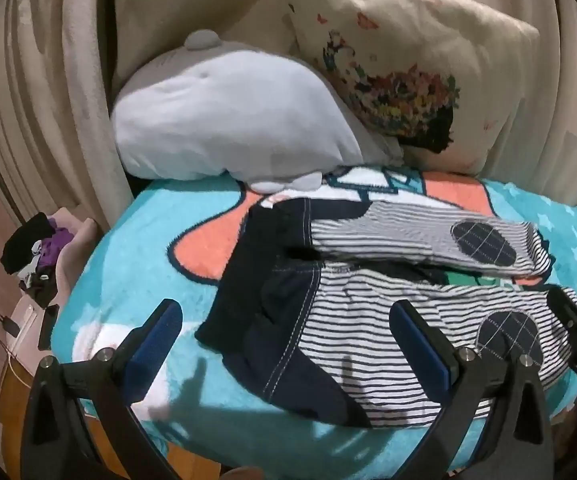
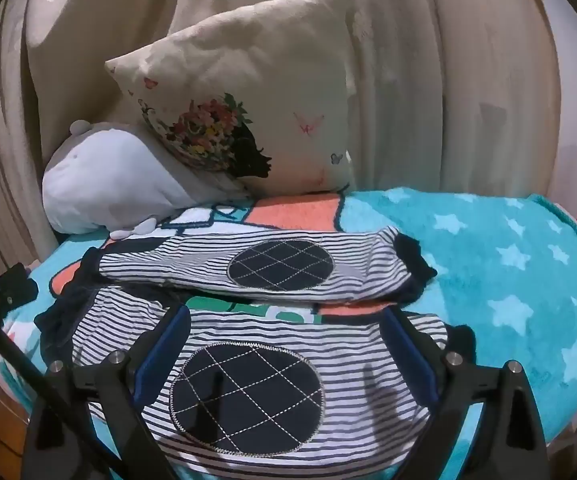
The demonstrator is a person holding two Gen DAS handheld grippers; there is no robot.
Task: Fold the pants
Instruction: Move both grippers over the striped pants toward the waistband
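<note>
Left gripper [image 1: 288, 344] nearest in the left wrist view, fingers [image 1: 156, 344] spread wide, nothing between the pads, hovering over the waist end of the pants [image 1: 328, 320]. Right gripper [image 2: 284, 356] likewise wide open with empty fingers [image 2: 408, 356], poised above the near leg, its navy quilted knee patch [image 2: 246, 396] framed between the two blue pads. The pants – white with navy stripes, navy waistband part [image 1: 248, 312] toward the left – lie spread flat on a turquoise blanket [image 2: 488, 280] with pale stars and an orange-and-white cartoon print, covering what looks like a bed. The two legs lie apart, side by side, running left to right; a strip of blanket shows between them. Far leg [image 2: 248, 272] carries a second oval patch [image 2: 280, 264] and ends in a dark cuff [image 2: 412, 268] at the right. In the left wrist view the right gripper's black frame shows at the right edge near the leg ends. Beyond the pants, a white-and-grey plush toy [image 1: 228, 120] rests at the blanket's far edge, touching a cream cushion [image 2: 256, 92] with a floral print and butterflies that leans behind it. Beige curtains [image 2: 448, 80] hang at the back. Off the left side – a small heap of dark and purple clothes [image 1: 36, 248] on a low surface, a cable near it.
</note>
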